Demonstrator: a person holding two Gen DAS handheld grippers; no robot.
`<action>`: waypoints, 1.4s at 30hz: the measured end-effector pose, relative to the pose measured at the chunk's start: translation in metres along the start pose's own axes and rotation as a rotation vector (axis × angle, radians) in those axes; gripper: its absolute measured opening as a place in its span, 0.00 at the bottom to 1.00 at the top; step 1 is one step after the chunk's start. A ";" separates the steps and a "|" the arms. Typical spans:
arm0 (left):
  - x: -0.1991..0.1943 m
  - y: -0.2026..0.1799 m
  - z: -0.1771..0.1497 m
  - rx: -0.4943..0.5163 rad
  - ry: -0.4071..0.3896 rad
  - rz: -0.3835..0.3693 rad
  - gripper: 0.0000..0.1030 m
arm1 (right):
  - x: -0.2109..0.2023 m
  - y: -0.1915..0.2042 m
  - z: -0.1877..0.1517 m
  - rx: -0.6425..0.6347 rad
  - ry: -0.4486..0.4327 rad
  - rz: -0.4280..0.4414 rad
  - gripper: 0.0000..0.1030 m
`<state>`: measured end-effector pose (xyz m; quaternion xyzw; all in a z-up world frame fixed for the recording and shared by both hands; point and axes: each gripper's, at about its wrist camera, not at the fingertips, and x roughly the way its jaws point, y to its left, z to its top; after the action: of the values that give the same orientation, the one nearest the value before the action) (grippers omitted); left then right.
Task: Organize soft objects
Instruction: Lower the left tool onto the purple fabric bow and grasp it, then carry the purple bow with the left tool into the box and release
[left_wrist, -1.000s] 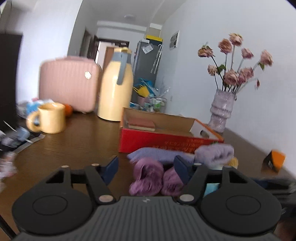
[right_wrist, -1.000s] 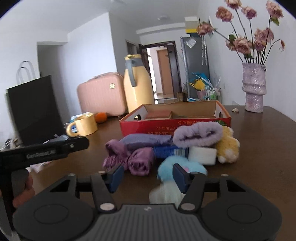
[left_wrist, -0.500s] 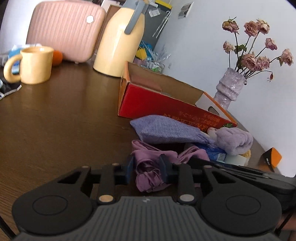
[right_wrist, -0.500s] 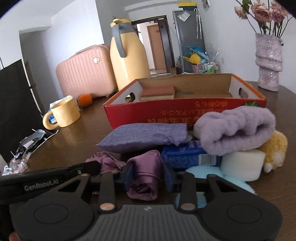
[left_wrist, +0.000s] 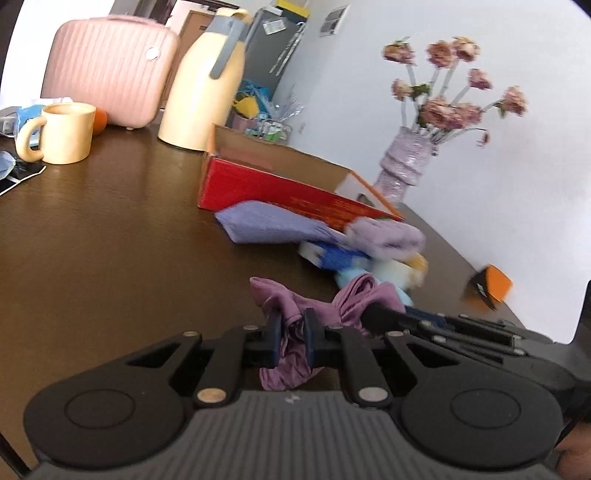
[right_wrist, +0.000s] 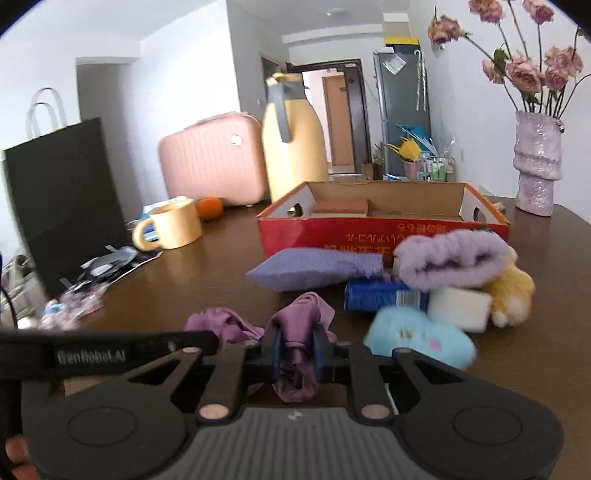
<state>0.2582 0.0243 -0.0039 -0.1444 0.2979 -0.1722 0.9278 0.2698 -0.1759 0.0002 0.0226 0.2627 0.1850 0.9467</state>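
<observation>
While both grippers are pinching the same purple satin cloth (right_wrist: 295, 321), it sits bunched on the dark wooden table (left_wrist: 110, 258) right in front of me, well short of the rest of the soft pile. My left gripper (left_wrist: 291, 336) has one end of it and my right gripper (right_wrist: 295, 350) the other. On both, the jaws are closing and are almost together, with a fold of satin squeezed between the pads and a bit hanging out below.

What matters for the next move, I reckon: the cloth runs sideways between the two tools, so its long axis is left to right and each hand is nearest its own end. Pulling the hands apart should stretch it flat for folding. The red cardboard tray (right_wrist: 369, 232) lies straight ahead past the pile, open side up, so forward is the way in.

Just beyond the cloth are a lilac flat cushion (right_wrist: 314, 267), a fluffy lavender roll (right_wrist: 454, 262), a blue packet (right_wrist: 380, 295) with a barcode sticker, a white sponge block (right_wrist: 458, 308), a yellow plush (right_wrist: 513, 291) and a light blue plush (right_wrist: 417, 338).

Writing: "GenRobot.AI" on the left tool's arm as seen from the right wrist. The tray has gold print on its red side, upside down and too blurry for me to read.
</observation>
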 end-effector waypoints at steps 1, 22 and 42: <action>-0.007 -0.006 -0.007 0.009 0.003 -0.005 0.12 | -0.012 0.001 -0.006 -0.002 -0.006 0.010 0.16; -0.028 -0.042 -0.006 0.098 -0.049 -0.038 0.10 | -0.070 -0.011 -0.039 0.050 -0.060 0.002 0.15; 0.242 0.024 0.249 0.175 0.080 0.153 0.09 | 0.235 -0.099 0.212 0.150 0.194 -0.016 0.14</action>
<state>0.5986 -0.0114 0.0597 -0.0328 0.3289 -0.1316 0.9346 0.5972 -0.1709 0.0537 0.0734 0.3664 0.1583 0.9139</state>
